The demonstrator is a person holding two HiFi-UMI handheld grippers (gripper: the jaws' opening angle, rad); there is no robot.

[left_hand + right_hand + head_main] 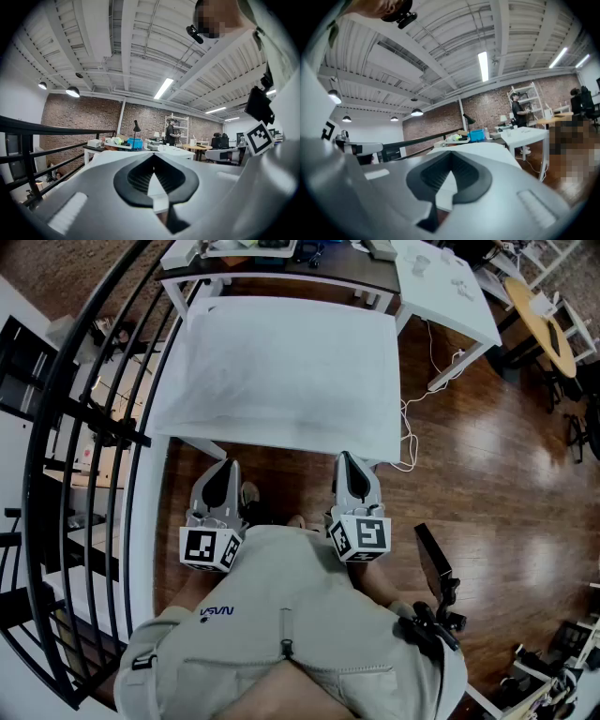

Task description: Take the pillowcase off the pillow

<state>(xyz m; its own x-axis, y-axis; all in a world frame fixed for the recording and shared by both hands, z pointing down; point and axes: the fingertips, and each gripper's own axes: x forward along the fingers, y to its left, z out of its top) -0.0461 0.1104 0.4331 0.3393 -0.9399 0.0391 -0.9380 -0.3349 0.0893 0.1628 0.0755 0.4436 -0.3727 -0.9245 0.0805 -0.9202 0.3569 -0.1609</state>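
Fingers of left gripper and right gripper meet, empty, near pillow.

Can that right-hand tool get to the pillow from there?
Probably yes: the right tool sits just short of the pillow, nothing lies between them, though its jaws are shut.
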